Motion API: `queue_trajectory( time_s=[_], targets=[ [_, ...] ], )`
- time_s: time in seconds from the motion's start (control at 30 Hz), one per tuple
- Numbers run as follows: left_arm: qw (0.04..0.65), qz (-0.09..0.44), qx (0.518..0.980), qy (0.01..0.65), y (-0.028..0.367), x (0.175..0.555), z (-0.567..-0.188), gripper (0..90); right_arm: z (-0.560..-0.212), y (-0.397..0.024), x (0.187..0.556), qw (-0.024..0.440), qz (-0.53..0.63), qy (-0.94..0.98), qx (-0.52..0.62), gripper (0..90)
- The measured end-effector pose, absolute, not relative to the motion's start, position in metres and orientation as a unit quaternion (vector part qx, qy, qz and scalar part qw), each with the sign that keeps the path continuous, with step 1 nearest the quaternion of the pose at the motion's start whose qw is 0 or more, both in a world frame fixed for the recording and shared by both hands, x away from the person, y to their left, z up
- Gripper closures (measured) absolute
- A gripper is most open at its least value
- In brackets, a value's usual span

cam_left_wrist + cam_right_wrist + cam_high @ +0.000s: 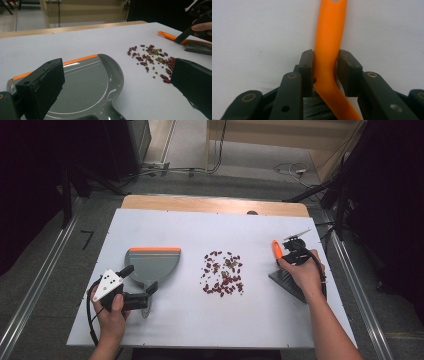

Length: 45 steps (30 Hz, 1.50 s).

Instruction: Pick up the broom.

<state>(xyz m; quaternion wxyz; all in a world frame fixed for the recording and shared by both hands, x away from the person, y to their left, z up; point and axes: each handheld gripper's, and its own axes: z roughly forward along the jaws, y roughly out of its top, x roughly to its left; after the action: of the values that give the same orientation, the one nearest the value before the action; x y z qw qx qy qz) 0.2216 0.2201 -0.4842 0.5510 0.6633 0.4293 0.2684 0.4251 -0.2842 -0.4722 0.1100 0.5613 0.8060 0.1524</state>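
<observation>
A grey dustpan [152,261] with an orange front lip lies flat on the left of the white board; in the left gripper view the dustpan [85,85] sits between the jaws. My left gripper [141,278] is open, its jaws standing wide on either side of the pan's handle without touching it. A scatter of red and green beans [222,272] lies mid-board, also beans [152,58]. At the right lies a brush [286,281] with an orange handle [328,37]. My right gripper [325,60] is shut on that handle, pads pressing both sides.
The white board [200,320] rests on a wooden table whose strip shows at the far edge [215,205]. Metal rails run along both sides on the floor. Cables lie on the floor beyond the table.
</observation>
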Motion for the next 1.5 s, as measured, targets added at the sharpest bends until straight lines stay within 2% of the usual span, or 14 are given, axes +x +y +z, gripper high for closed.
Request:
queue_trajectory(
  time_s=[0.2, 0.37, 0.6, 1.07, 1.33, 1.5],
  targets=[
    [0.550, 0.267, 0.668, 0.424, 0.217, 0.221, -0.485, 0.0, -0.472, -0.282, 0.427, 0.103, 0.141, 0.803, 0.570, 65.5],
    [0.550, 0.267, 0.671, 0.419, 0.215, 0.220, -0.484, 0.0, -0.472, -0.290, 0.431, 0.076, 0.158, 0.788, 0.591, 69.1],
    [0.551, 0.267, 0.669, 0.422, 0.216, 0.220, -0.484, 0.0, -0.473, -0.294, 0.427, 0.081, 0.177, 0.787, 0.585, 70.0],
    [0.553, 0.270, 0.670, 0.415, 0.213, 0.219, -0.482, 0.0, -0.466, -0.317, 0.394, 0.130, 0.303, 0.742, 0.584, 70.2],
    [0.554, 0.275, 0.669, 0.411, 0.212, 0.218, -0.480, 0.0, -0.457, -0.330, 0.362, 0.180, 0.405, 0.706, 0.552, 70.2],
    [0.555, 0.277, 0.670, 0.408, 0.209, 0.218, -0.479, 0.0, -0.453, -0.347, 0.347, 0.184, 0.476, 0.668, 0.541, 70.2]
  ],
)
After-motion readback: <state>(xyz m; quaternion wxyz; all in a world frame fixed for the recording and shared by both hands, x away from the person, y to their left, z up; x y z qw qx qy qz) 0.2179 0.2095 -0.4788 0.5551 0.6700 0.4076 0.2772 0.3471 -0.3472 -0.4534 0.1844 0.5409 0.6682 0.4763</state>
